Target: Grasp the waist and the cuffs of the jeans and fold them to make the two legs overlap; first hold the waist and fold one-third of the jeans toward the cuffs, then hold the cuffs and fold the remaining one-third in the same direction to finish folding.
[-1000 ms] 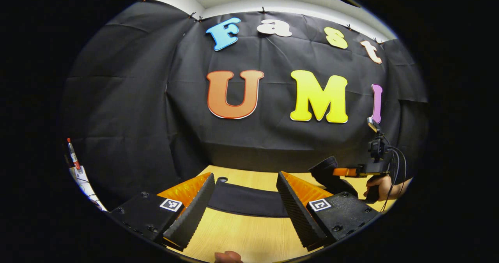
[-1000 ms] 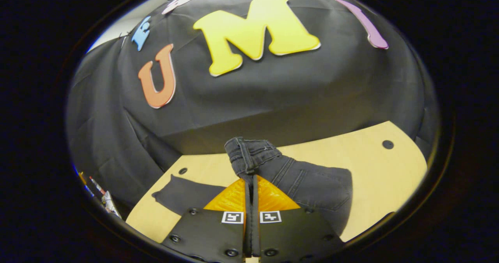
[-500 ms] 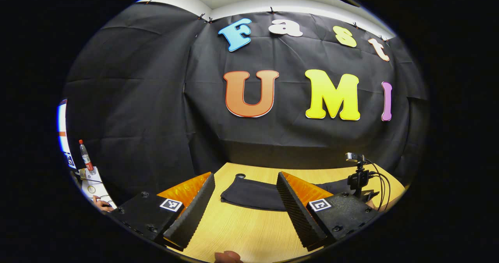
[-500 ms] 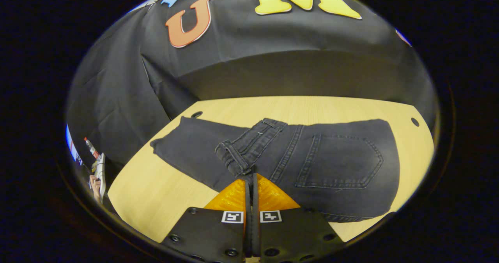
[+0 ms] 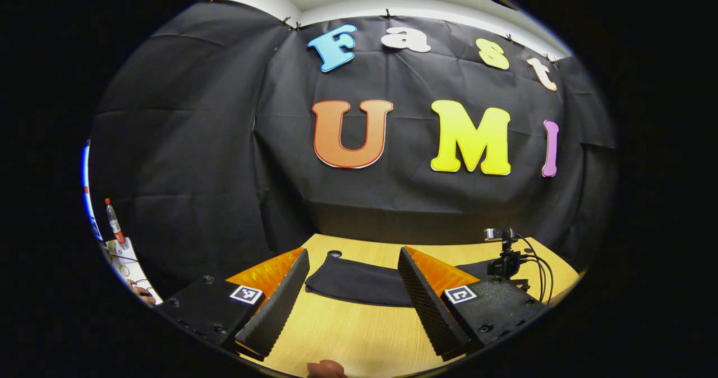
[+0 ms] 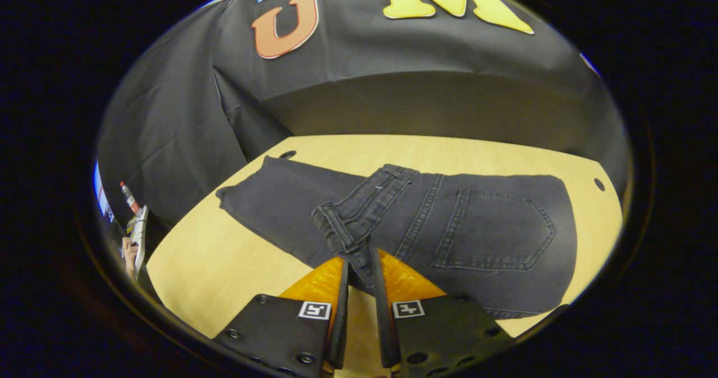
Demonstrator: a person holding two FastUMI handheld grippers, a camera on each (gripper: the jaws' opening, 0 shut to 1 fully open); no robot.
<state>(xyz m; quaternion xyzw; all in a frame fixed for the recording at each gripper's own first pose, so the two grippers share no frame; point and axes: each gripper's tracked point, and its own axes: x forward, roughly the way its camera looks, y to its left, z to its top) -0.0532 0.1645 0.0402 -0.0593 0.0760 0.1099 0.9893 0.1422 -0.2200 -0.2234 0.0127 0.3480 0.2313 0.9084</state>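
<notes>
Dark grey jeans [image 6: 449,226], lying flat, waist part folded over the legs, back pocket up; waistband corner [image 6: 342,232] bunched just ahead of the fingertips.

- On each claw finger there is a small square marker with a black and white pattern, on the left claw [image 5: 352,288] and on the right claw [image 6: 359,288]; it is a code, not letters.
- At the left edge, white sheets [image 5: 124,253] lie beside a bottle [image 5: 114,228]; one sheet carries a small mark, too small to read surely.
- The bottle has a label, not readable.
- The jeans [image 6: 449,226] carry no readable label.
</notes>
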